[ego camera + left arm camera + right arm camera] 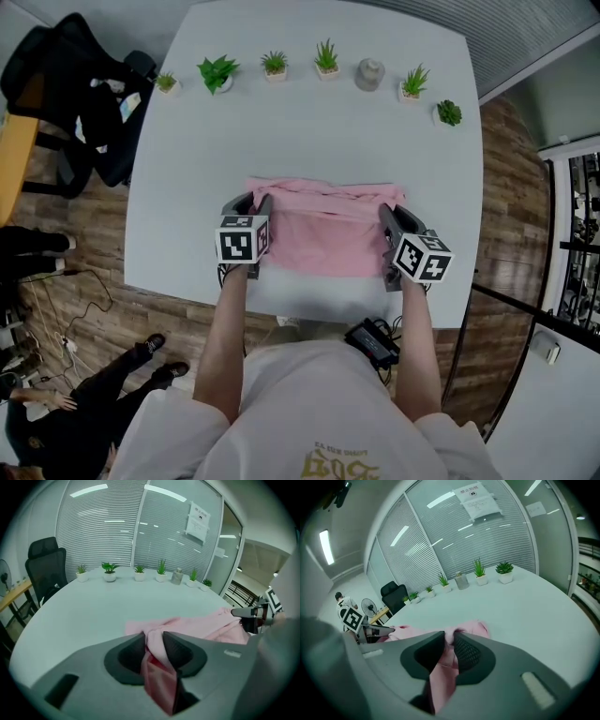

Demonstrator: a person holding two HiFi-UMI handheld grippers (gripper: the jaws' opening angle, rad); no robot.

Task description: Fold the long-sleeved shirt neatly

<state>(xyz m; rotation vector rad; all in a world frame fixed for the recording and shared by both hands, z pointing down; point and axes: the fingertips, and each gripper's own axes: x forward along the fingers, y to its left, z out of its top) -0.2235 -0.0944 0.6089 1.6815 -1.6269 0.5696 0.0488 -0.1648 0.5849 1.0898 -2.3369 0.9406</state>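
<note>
Head view: a pale, round-cornered table [309, 122] stands on wood floor [511, 187], with a row of small potted plants [274, 64] along its far edge and a black chair [84, 94] at upper left. The pink shirt [323, 234], already folded into a rectangle, lies near the table's near edge, with the left gripper [251, 202] at its left side and the right gripper [397, 220] at its right. Left gripper view: the jaws stand slightly apart, and a bunched fold of cloth fills the gap and touches both pads. A blinds-covered glass wall [98, 527] with a posted notice [198, 522], unseen from above, backs the table. Right gripper view: narrower jaws pinch the shirt's edge, and a standing fan [369, 606] shows at centre left.
</note>
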